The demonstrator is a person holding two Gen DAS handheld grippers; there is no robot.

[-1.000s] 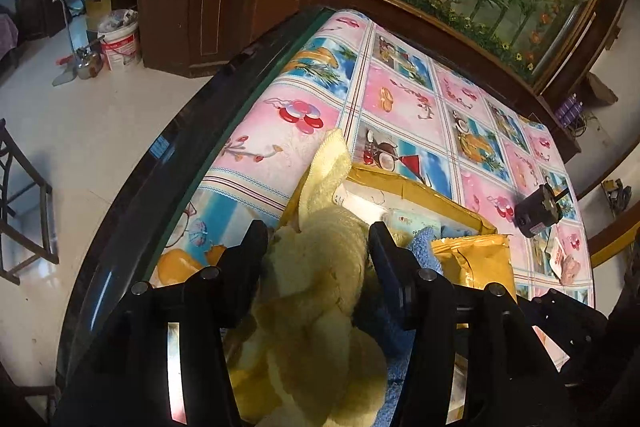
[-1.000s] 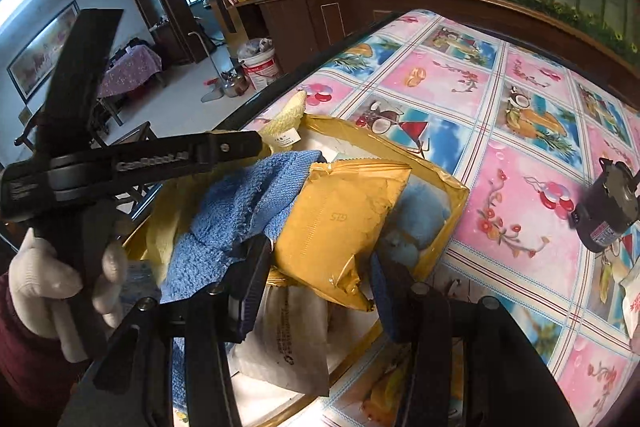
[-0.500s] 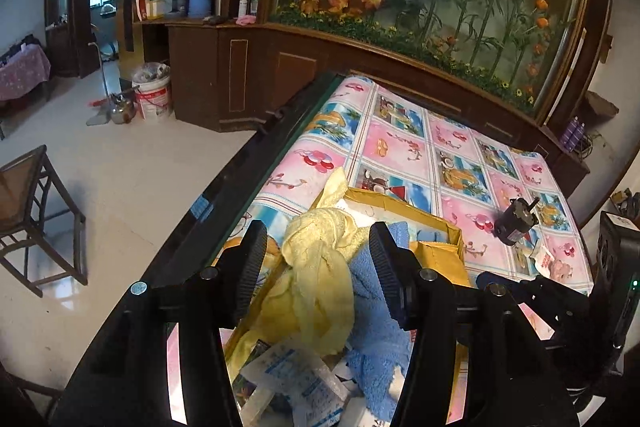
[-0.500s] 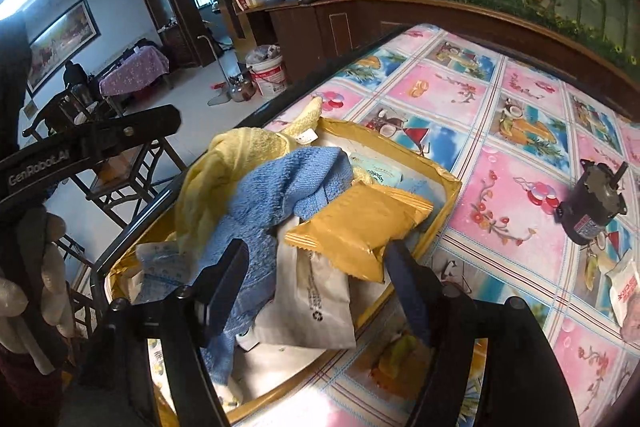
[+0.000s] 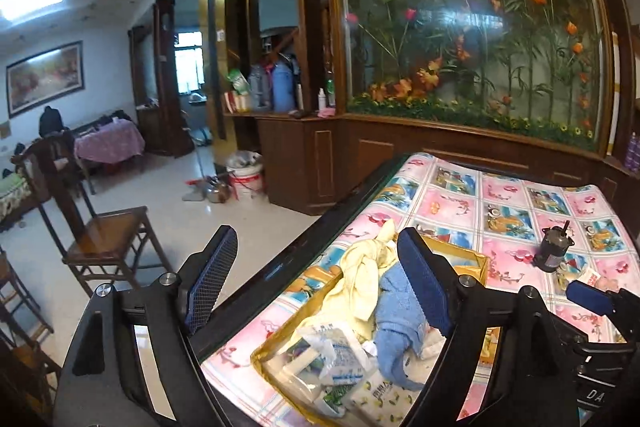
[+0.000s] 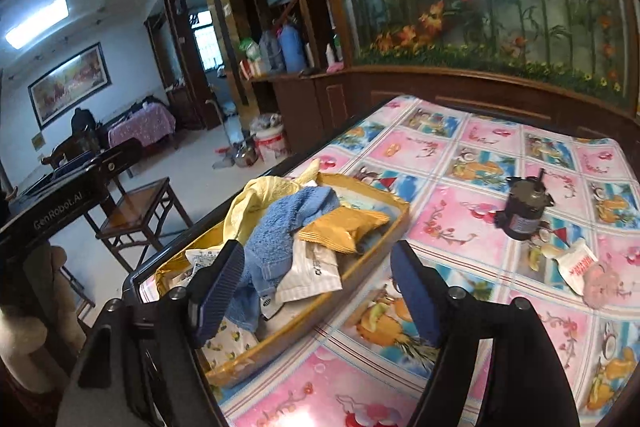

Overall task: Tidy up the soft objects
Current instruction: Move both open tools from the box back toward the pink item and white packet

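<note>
A yellow tray [image 5: 478, 261] [image 6: 400, 217] sits at the table's left edge, piled with soft things. A yellow cloth [image 5: 360, 275] [image 6: 256, 195] lies at its far end with a blue towel [image 5: 400, 311] [image 6: 288, 223] draped beside it. An orange packet [image 6: 344, 227] rests on the towel and a white pouch [image 6: 316, 267]. Tissue packs [image 5: 340, 351] fill the near end. My left gripper [image 5: 314, 243] hovers back from the tray, jaws opening, nothing between them. My right gripper [image 6: 318, 255] hangs above the tray's near corner, jaws opening too, and holds nothing.
A dark small canister [image 5: 554, 253] [image 6: 524, 211] stands on the patterned tablecloth to the right, with a white wrapper [image 6: 576, 263] near it. A wooden chair [image 5: 108, 231] [image 6: 140, 203] stands on the floor left of the table. A gloved hand [image 6: 24, 327] holds the left gripper.
The left gripper let go of the yellow cloth and the right let go of the orange packet. Both drew back and up from the tray, and their jaws stand wider.
</note>
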